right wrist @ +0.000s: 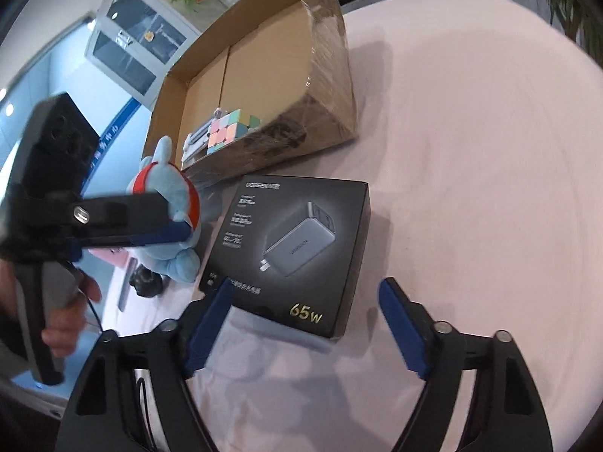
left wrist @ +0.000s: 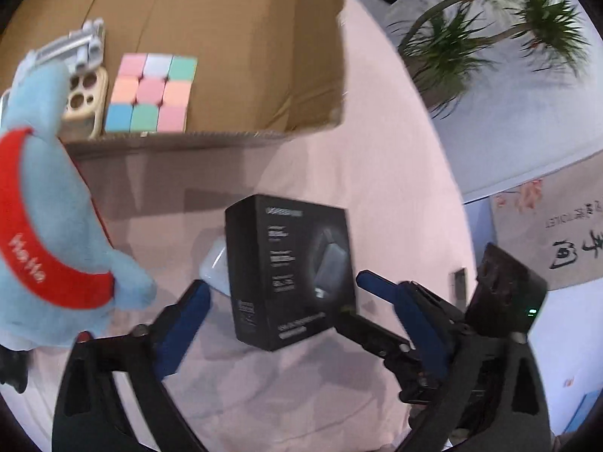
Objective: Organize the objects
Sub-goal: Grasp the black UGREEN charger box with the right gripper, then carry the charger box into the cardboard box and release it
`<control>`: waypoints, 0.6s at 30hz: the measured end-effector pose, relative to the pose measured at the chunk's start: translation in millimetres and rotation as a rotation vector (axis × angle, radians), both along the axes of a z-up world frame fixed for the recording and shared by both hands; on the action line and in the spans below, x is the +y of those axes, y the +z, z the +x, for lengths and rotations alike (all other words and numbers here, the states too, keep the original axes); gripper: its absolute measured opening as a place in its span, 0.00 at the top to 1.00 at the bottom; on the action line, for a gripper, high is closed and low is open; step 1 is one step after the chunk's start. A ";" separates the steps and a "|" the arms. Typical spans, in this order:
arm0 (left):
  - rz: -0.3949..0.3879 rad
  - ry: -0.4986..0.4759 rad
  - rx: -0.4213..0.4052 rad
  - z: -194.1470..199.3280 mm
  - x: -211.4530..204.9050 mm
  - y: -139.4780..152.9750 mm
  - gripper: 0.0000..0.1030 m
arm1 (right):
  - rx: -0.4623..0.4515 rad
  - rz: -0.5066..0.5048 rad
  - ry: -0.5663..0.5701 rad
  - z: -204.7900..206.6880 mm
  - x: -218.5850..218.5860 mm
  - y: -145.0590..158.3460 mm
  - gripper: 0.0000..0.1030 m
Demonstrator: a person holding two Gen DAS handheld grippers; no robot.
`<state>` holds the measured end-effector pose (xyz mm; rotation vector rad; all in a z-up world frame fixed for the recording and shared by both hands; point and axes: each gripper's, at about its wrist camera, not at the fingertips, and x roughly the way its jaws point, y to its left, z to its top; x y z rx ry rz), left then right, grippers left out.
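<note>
A black charger box [left wrist: 290, 275] [right wrist: 294, 252] lies on the pink cloth in front of an open cardboard box [left wrist: 241, 30] [right wrist: 256, 71]. Inside the cardboard box are a pastel cube [left wrist: 150, 92] [right wrist: 230, 130], a beige phone case [left wrist: 84, 101] and a grey bracket [left wrist: 64, 51]. A blue plush with a red band [left wrist: 49, 233] [right wrist: 171, 211] stands left of the charger box. A white earbud case [left wrist: 215, 267] lies behind the charger box. My left gripper [left wrist: 282, 297] is open, its fingers on either side of the charger box. My right gripper [right wrist: 305, 312] is open at the charger box's near edge.
The pink cloth [right wrist: 471, 150] covers the table to the right. The other gripper [left wrist: 433, 324] [right wrist: 128, 222] shows in each wrist view. A potted plant [left wrist: 490, 30] stands beyond the table. A glass cabinet [right wrist: 135, 45] is at the back left.
</note>
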<state>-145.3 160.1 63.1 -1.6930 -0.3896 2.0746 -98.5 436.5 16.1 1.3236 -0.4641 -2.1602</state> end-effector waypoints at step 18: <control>0.043 0.011 -0.163 -2.8 -14.8 -52.1 0.21 | -0.113 -0.151 0.138 -28.3 -24.9 -36.3 0.35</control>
